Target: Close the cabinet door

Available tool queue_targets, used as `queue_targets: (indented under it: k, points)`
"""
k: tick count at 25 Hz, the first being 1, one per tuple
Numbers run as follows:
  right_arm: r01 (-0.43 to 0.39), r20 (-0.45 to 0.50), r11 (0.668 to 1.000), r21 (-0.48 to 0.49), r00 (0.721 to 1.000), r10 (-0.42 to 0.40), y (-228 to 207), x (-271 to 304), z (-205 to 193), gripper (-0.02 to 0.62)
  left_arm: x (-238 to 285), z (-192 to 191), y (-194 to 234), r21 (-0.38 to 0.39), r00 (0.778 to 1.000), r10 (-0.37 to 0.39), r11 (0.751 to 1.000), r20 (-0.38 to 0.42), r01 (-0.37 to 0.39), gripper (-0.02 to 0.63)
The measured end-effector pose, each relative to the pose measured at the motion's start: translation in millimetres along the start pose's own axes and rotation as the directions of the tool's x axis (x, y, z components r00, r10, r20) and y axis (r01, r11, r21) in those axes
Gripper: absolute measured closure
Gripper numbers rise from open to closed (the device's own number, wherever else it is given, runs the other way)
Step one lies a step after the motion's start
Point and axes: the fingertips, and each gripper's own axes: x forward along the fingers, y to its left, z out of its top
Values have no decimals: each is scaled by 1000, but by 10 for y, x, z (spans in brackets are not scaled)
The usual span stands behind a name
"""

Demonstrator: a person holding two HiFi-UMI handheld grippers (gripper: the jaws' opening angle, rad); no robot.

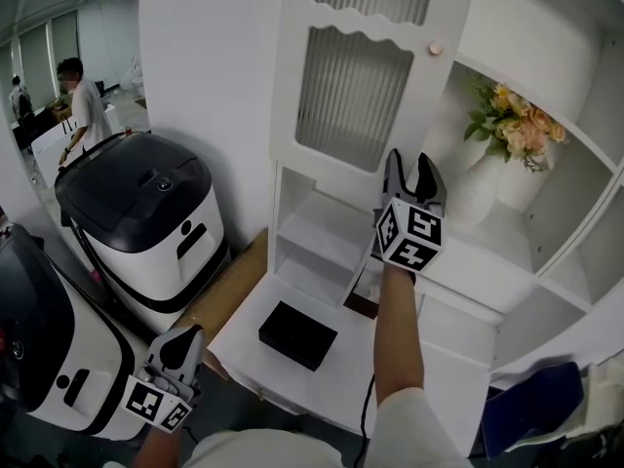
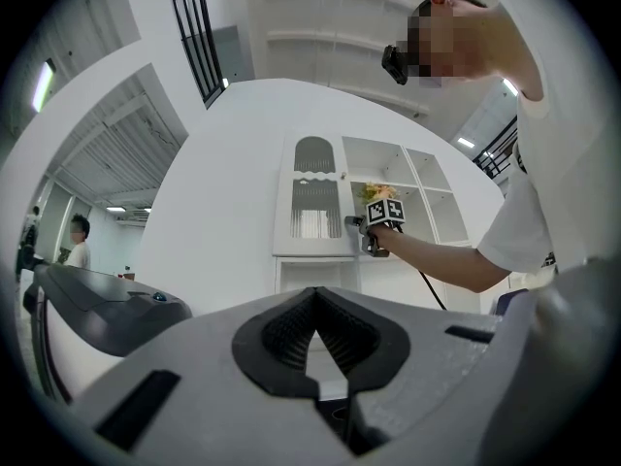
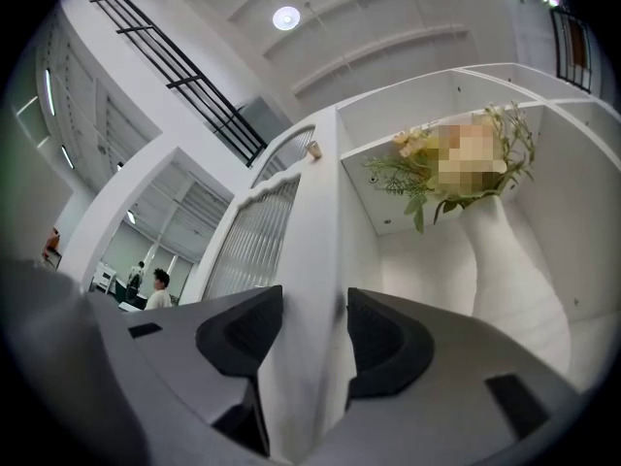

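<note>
Cabinet door [image 1: 343, 18] matt white paint, ribbed translucent panel [image 1: 351, 96].

3 views toward 1 cabinet door [image 1: 351, 96]

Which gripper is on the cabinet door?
The right gripper, clamped on the edge of the cabinet door; the left gripper hangs low, shut and empty, away from it.

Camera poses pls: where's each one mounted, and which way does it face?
Head view: on the head, steeply down at cabinet door, right gripper, left gripper; forearm shows.
Left gripper view: on left gripper, low, facing the cabinet door; own shut jaws, forearm show.
Right gripper view: on right gripper, looking up the door edge its jaws grip.
Head and right gripper views share the flowers.
</note>
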Motion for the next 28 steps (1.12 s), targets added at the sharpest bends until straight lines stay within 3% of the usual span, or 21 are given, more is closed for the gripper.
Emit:
queue_targets:
  k: [5,7,11,19,25,28]
  points:
    - [10,7,1000,-18,1000,-10,-9,-147,-24,452,-76,34,83,-10,1000,-20,1000,7,21,601]
    - [35,4,999,-24,999,-35,-31,-315,-64,543,-96,42,108,-14,999,-33,999,9,33,601]
    - [43,-37,999,0,998,-43,23,-688,-297,589,-146,46,163,-23,998,-54,998,11,55,601]
    - [79,-205,997,16,976,-74,79,-1434,-901,595,-355,60,280,-46,996,-81,996,24,82,601]
    - [10,-188,1000,-16,982,-12,404,-1916,-624,595,-614,79,443,-63,997,-65,996,39,67,601]
    - [-41,-169,999,22,985,44,661,-2147,-410,595,-758,93,540,-70,998,-43,996,45,47,601]
